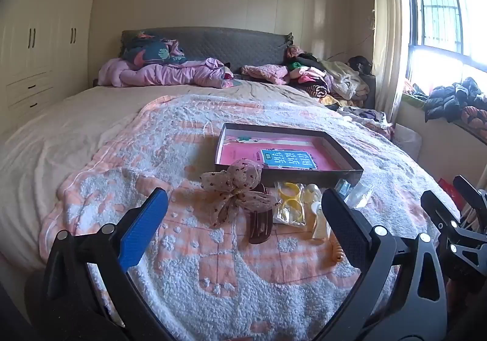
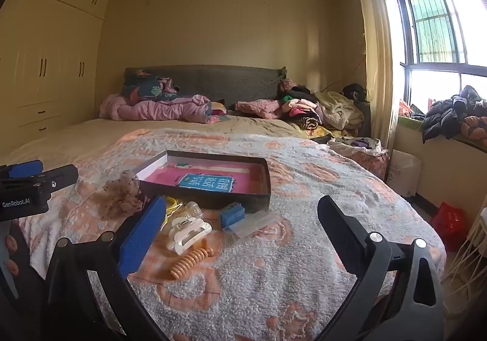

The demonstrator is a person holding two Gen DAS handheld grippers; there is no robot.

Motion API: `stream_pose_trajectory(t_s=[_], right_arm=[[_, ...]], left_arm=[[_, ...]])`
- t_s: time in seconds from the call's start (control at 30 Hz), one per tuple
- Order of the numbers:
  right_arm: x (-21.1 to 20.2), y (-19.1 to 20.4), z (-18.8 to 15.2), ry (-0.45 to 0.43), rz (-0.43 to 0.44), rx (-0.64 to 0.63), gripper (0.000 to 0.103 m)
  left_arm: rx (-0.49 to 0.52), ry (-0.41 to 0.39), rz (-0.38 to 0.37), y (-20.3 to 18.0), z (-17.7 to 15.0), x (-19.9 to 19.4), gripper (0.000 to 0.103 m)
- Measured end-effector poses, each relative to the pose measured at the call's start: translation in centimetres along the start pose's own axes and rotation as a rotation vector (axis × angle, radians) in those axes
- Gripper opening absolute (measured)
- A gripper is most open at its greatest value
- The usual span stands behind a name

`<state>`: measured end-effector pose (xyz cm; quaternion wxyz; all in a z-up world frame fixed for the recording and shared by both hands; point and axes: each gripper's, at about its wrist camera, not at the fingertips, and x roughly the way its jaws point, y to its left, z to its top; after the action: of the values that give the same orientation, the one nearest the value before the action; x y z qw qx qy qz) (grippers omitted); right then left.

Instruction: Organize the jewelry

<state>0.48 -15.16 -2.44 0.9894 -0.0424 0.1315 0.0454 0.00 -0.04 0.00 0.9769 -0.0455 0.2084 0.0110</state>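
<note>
A shallow dark box [image 1: 316,174] [image 2: 213,196] with a pink and blue booklet inside lies on the bed's blanket. In front of it lie a spotted fabric bow [image 1: 236,189] [image 2: 123,193], a brown hair claw [image 1: 261,224], a bag of yellow rings [image 1: 289,202], a white hair claw [image 2: 188,231], an orange spiral hair tie [image 2: 190,262], a small blue box [image 2: 232,213] and clear plastic bags [image 2: 249,225]. My left gripper [image 1: 243,219] hovers open above the bow and brown claw. My right gripper [image 2: 240,225] stands open over the white claw and bags, holding nothing.
The pink-and-white fleece blanket [image 1: 213,280] covers the near half of the bed. Pillows and piled clothes [image 1: 319,76] lie by the grey headboard. A wardrobe [image 1: 39,46] stands left, a window and clothes-covered sill [image 1: 456,103] right. A red bag [image 2: 450,219] sits on the floor.
</note>
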Motion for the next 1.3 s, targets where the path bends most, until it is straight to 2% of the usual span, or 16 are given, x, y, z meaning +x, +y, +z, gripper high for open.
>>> stream_pose_trajectory(t_s=[1.3], right_arm=[[-0.02,0.27,0.05,-0.010,0.025,0.006,0.097]], left_arm=[[-0.006,-0.004,-0.003,0.05,0.00,-0.02,0.093]])
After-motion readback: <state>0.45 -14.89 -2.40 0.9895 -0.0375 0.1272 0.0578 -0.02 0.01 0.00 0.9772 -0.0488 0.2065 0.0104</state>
